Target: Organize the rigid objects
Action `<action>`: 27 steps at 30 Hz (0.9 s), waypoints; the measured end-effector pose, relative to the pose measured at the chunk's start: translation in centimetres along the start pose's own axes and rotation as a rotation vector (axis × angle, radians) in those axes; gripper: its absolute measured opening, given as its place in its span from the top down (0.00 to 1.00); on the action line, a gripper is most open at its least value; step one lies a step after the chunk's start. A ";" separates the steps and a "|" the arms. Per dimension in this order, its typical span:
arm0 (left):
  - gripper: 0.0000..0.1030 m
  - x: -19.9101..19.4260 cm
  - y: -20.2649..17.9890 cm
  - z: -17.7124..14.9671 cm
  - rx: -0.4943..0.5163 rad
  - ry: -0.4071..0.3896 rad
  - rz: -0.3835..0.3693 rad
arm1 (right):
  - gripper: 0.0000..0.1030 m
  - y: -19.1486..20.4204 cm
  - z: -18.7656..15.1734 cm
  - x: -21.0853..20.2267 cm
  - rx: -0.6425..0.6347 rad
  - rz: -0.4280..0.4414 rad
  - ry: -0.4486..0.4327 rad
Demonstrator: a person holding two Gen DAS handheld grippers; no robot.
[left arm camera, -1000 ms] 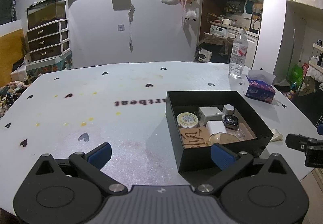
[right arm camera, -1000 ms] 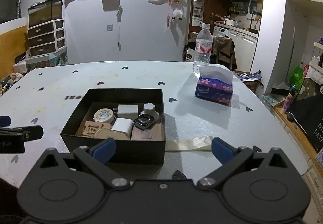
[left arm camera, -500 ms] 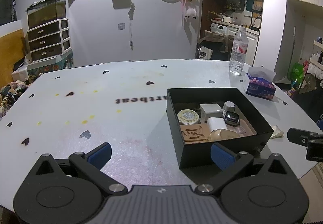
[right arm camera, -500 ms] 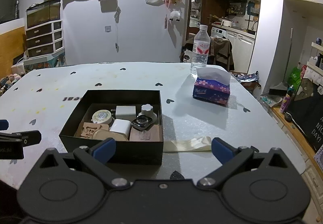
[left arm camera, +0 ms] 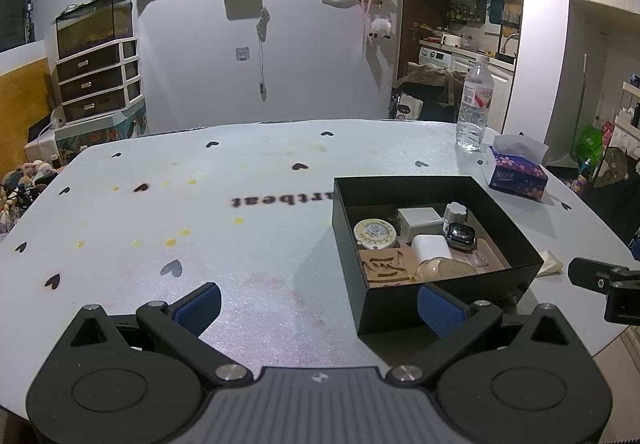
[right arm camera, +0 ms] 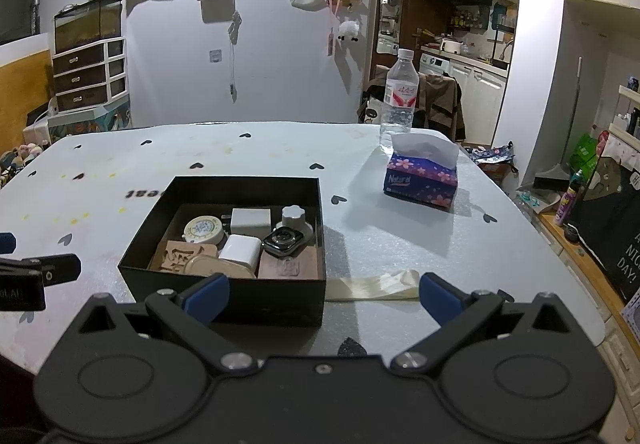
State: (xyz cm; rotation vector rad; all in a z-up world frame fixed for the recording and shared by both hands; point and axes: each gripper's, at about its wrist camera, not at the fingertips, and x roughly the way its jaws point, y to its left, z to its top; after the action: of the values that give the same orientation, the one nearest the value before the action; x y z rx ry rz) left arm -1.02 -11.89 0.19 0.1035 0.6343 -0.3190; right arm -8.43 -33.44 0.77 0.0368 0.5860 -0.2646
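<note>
Right wrist view: my right gripper [right arm camera: 322, 294] hangs low at the near table edge, jaws spread wide, nothing between them; its left pad sits in front of the box's near wall, its right pad over the cream strip.
Left gripper [left arm camera: 318, 306]: also wide open and empty, hovering over bare table, its right pad close to the box's near left corner.
Box [right arm camera: 224, 294]: black, open-topped, on the table [right arm camera: 400, 244] straight ahead of the right gripper and to the right of the left one.
Contents: round tin [right arm camera: 203, 228], two white chargers [right arm camera: 240, 250], grey knob [right arm camera: 293, 217], watch [right arm camera: 282, 241], carved wooden block [right arm camera: 180, 258], oval beige case [right arm camera: 218, 268] and a small clear bit on the brown liner, all packed close and touching.
Loose item: cream strip [right arm camera: 372, 286] lies flat on the table just beside the box's right wall; it looks soft to me, so I doubt it belongs with the rigid things.
Step, as I judge it: nothing rigid lies outside the box, so either done or choosing the next pick.
How I'd do it well: if I lift anything out, come straight down over one piece, narrow the jaws first to clear its neighbours, and use the left gripper to steady the box wall.
Risk: wide jaws knocking the wall and sliding the box.
Bystanders: tissue box [right arm camera: 420, 180] and bottle [right arm camera: 399, 104], well apart at the far side.
</note>
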 end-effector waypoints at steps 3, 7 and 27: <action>0.00 0.0 0.0 0.1 0.000 0.000 -0.001 | 0.01 0.0 0.0 0.0 0.002 0.002 0.003; 0.00 -0.1 0.1 0.2 -0.001 0.002 -0.002 | 0.01 0.0 0.0 0.1 0.001 0.002 0.003; 0.00 -0.1 0.2 0.2 -0.001 0.000 -0.002 | 0.01 0.0 0.1 0.0 0.000 0.003 0.001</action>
State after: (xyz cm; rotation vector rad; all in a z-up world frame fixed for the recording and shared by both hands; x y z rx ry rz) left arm -0.97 -11.72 0.42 0.1021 0.6344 -0.3205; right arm -8.39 -33.45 0.84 0.0375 0.5873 -0.2617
